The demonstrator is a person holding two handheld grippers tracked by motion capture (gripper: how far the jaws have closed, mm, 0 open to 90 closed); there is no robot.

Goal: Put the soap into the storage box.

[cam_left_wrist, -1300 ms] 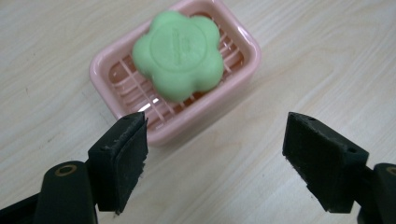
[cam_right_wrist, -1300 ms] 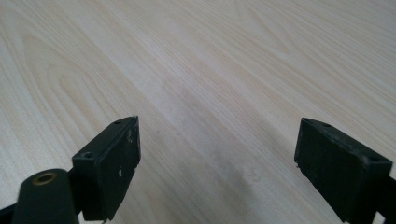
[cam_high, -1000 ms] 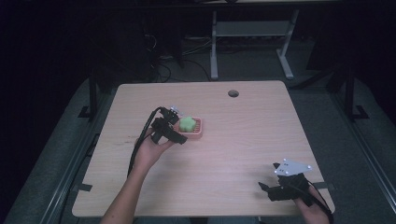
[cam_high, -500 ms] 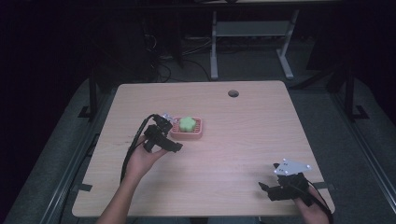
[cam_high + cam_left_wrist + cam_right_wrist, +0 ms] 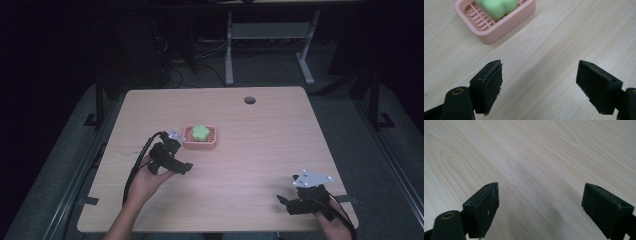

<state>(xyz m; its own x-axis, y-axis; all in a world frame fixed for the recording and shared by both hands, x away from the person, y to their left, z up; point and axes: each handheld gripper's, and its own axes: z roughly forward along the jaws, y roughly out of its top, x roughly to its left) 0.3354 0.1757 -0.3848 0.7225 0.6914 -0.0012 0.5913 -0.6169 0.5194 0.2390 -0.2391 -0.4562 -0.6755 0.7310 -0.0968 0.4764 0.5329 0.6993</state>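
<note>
Your left gripper (image 5: 186,167) sits at the left-centre of the wooden table (image 5: 260,150), held in your left hand (image 5: 147,175) just short of the pink soap dish (image 5: 201,137); its jaws are spread wide with nothing between them, and in the left gripper view only bare wood shows in the gap; its cable loops back along your forearm toward the near edge.

The pink soap dish stands flat on the table, a little left of centre, just beyond and slightly to the right of your left gripper; the two are apart, not touching; in the left gripper view the dish (image 5: 499,23) lies at the upper left, beyond the left jaw, with its slatted floor and rounded rim plain to see.

The green soap (image 5: 200,132) lies inside the dish, resting on the slats; it has a lobed, flower-like outline; in the left gripper view the soap (image 5: 497,7) is cut off by the top edge, so you cannot tell its whole shape from there.

Your right gripper (image 5: 283,201) rests low at the near right corner of the table, well apart from the dish and from your other hand; the grey three-cornered plate rides on top of it; its jaws are also spread wide, holding nothing, and the right gripper view shows pale wood grain between them.

A round cable hole (image 5: 249,100) is set in the far side of the table, right of centre; beyond the table the room is dark, with the legs of a metal frame (image 5: 230,60) on the floor.
</note>
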